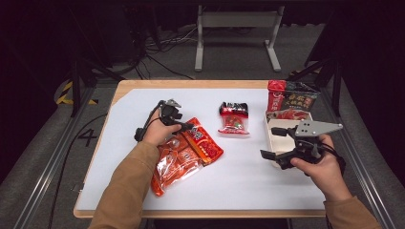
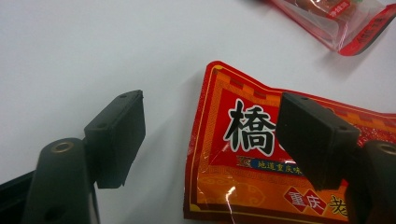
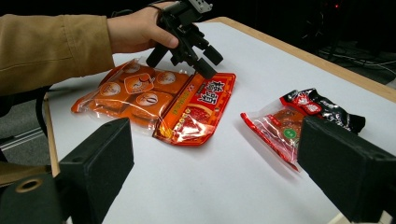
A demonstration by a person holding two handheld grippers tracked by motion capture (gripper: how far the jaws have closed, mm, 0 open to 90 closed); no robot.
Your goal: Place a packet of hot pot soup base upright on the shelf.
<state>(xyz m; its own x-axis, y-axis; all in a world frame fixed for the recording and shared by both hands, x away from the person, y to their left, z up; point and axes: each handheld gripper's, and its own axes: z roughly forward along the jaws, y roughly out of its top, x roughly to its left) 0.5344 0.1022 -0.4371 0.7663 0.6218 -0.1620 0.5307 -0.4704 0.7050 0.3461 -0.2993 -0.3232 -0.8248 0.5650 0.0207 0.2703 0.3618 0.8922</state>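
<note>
The left gripper (image 1: pixel 187 127), jaws wide and empty, hovers over the corner of one large orange-red packet (image 1: pixel 186 155), the right gripper (image 1: pixel 272 141) likewise agape near one white tray (image 1: pixel 270 129), with two smaller packets on the white-topped table (image 1: pixel 248 181).

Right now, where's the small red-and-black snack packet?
In the high view the small red-and-black packet lies flat mid-table, between the large orange pouch under the left gripper and the white tray on the right.
</note>
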